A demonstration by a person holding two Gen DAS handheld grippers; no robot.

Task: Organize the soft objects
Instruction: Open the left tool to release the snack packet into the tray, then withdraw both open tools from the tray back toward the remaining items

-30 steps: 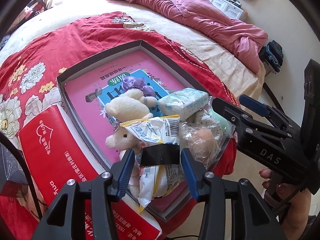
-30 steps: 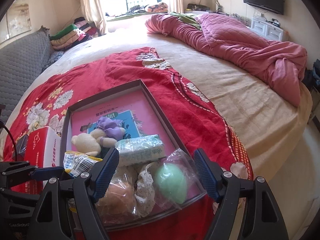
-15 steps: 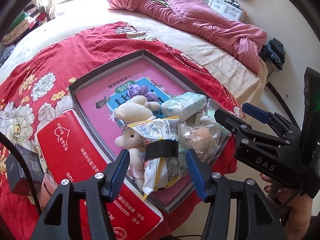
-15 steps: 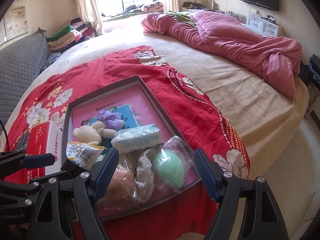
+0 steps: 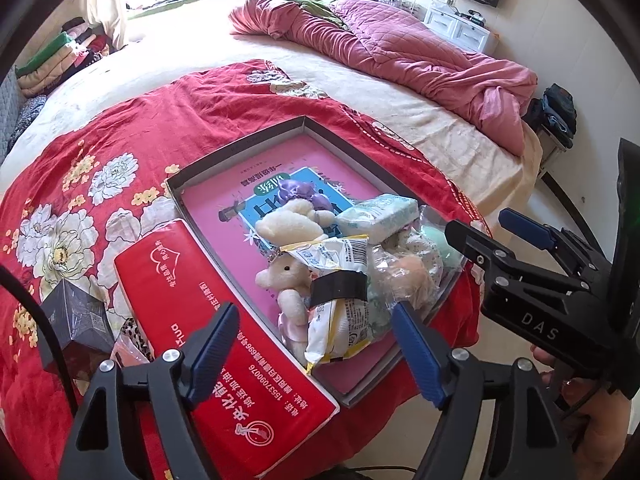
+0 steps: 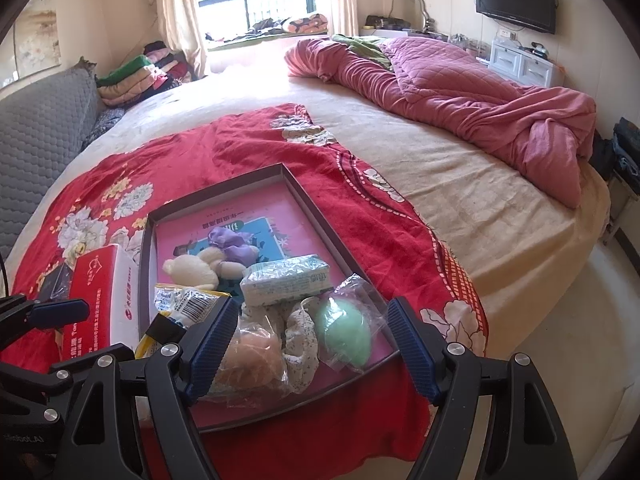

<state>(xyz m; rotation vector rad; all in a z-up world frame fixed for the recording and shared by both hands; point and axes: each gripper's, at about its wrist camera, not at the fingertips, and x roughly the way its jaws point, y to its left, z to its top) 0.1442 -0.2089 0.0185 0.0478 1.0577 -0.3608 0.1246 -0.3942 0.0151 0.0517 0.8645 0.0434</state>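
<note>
A grey shallow box with a pink book inside lies on the red floral blanket. In it sit a cream plush toy, a purple soft item, a tissue pack, a yellow-white packet with a black band, a bagged peach puff and a bagged green sponge. My left gripper hangs above the packet, jaws opening, nothing pressed between them. My right gripper is open above the bagged items.
A red tissue carton lies left of the box, with a dark small box beside it. A pink quilt is bunched at the bed's far right. The bed edge drops off just right of the box. A hand holds the right gripper.
My left gripper's jaws have spread wide and drawn back up from the packet, which stays in the box. Both views have pulled back slightly; the right gripper stays open.
</note>
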